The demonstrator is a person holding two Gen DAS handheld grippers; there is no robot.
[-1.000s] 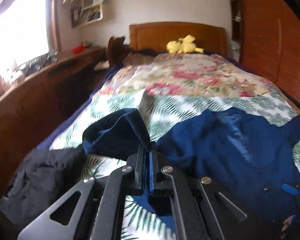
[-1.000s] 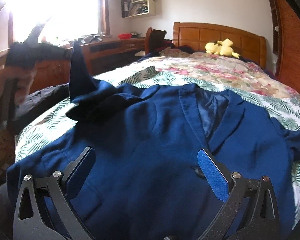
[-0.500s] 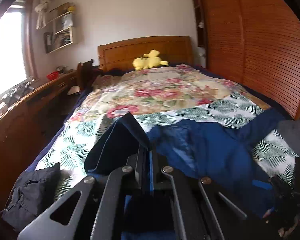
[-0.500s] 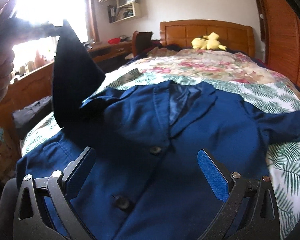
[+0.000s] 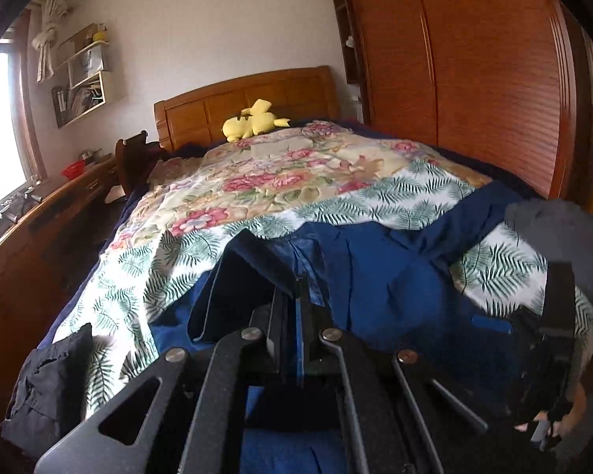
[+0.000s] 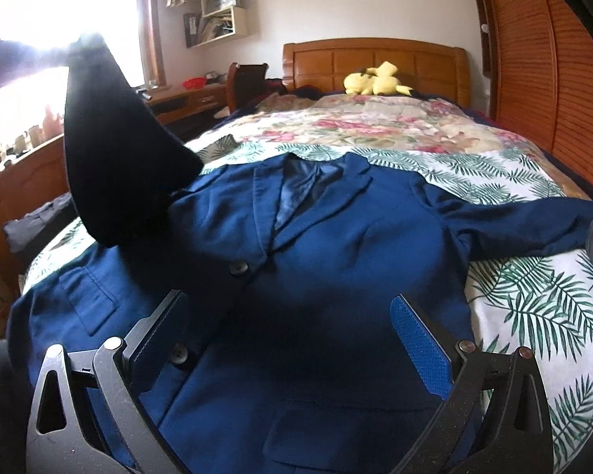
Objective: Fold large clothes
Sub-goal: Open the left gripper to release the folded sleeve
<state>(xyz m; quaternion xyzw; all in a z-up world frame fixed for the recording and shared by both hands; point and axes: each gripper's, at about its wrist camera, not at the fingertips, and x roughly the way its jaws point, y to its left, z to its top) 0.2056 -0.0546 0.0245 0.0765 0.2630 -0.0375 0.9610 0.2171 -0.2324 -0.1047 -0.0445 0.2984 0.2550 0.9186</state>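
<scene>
Blazer fabric [image 6: 336, 268], navy and buttoned, is spread face-up across the foot of the bed [image 6: 533, 308], collar toward the headboard at 12 o'clock. One sleeve [image 6: 114, 150] is lifted high at 10 o'clock in the right wrist view, pinched by the left gripper [image 5: 294, 296], whose jaws are seen pressed together on the cuff edge. The other sleeve [image 6: 514, 221] is left stretched flat toward 3 o'clock over the palm-print cover. The right gripper [image 6: 292, 335] is held low over the jacket front at 6 o'clock, with its jaws wide apart and nothing between them.

The step in hand is judged to be the carrying of the raised sleeve across the chest. Several faults could be caused from here. Only a thin edge of cloth appears to be clamped, so the sleeve could be dropped if it is swung quickly. The shoulder could be dragged and the front panel rucked if the sleeve is pulled sideways while the body is not pinned by the open right gripper. A crooked fold could also be produced if the lapel [image 6: 265, 205] is caught under the descending sleeve. A dark garment [image 5: 47, 387] lying at 8 o'clock near the bed edge could be snagged as well.
</scene>
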